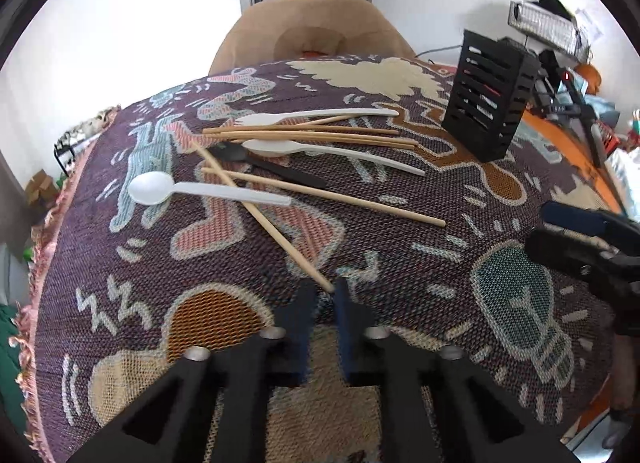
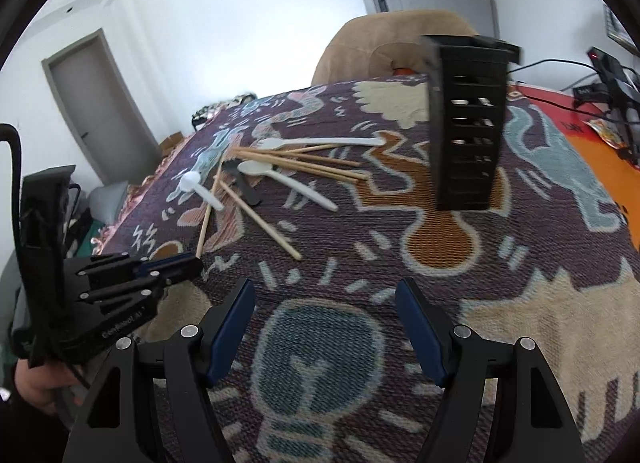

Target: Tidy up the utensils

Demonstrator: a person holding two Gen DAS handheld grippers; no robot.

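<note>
Left gripper (image 1: 325, 295) was mine to use first: its jaws had closed down at the near tip of one chopstick (image 1: 264, 219), though I could not tell for sure whether the pads truly pinched the wood or only met just behind it. From that gripper the chopstick ran away toward about 11 o'clock, its long axis slanting up and left, its far end crossing under the white spoon (image 1: 200, 191) and another chopstick. Everything else, the fork (image 1: 316, 116), more chopsticks and a black spoon (image 1: 264, 165), lay in a loose pile at 12 o'clock. My holder (image 1: 490, 97) stood upright on the blanket (image 1: 400, 263) at about 1 o'clock, beyond the pile and well apart. My right gripper (image 2: 325, 327) hung spread wide over the bulb pattern, grasping nothing, and the holder sat at its 1 o'clock, nearer to it than to the left. I judged the left hand nearer the chopstick, so the lift should follow that slanted axis.
</note>
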